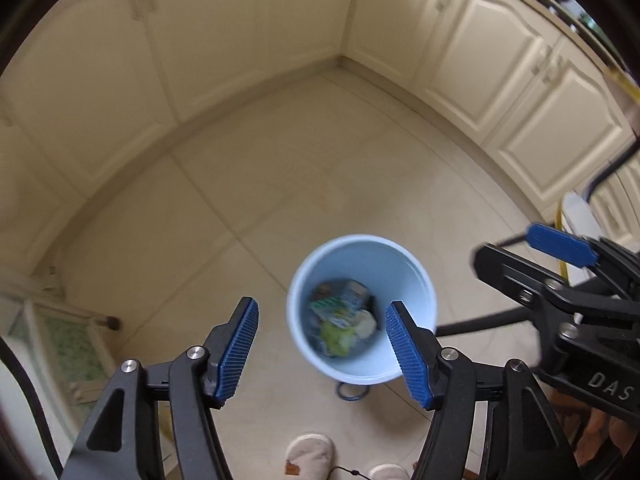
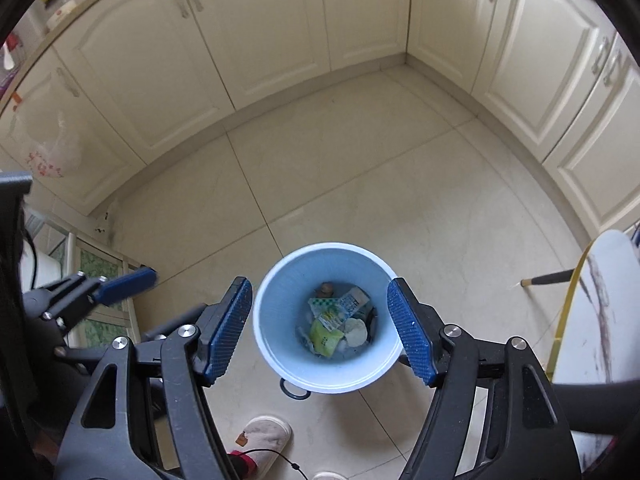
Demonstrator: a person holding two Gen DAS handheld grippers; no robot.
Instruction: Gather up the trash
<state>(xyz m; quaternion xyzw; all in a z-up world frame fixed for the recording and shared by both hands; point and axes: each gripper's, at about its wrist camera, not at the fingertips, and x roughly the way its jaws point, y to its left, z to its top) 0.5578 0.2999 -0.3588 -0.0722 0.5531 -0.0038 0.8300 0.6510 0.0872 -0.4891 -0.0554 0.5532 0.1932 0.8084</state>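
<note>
A light blue trash bin (image 1: 416,280) stands on the tiled floor, seen from above in both views; in the right wrist view its rim (image 2: 272,280) lies between my fingers. It holds trash: a yellow-green wrapper (image 2: 325,338), a small carton (image 2: 352,300) and white wads (image 2: 355,332); the wrapper also shows in the left wrist view (image 1: 338,336). My left gripper (image 1: 322,354) is open and empty, above the bin's left side. My right gripper (image 2: 320,332) is open and empty, right above the bin. The right gripper also shows at the right of the left wrist view (image 1: 560,264).
Cream kitchen cabinets (image 2: 280,32) line the floor on two sides. A white marble-topped table (image 2: 600,304) with yellow legs stands at the right. A glass-fronted stand (image 2: 96,264) is at the left. Slippered feet (image 2: 264,436) are just below the bin. A plastic bag (image 2: 52,152) hangs on a cabinet.
</note>
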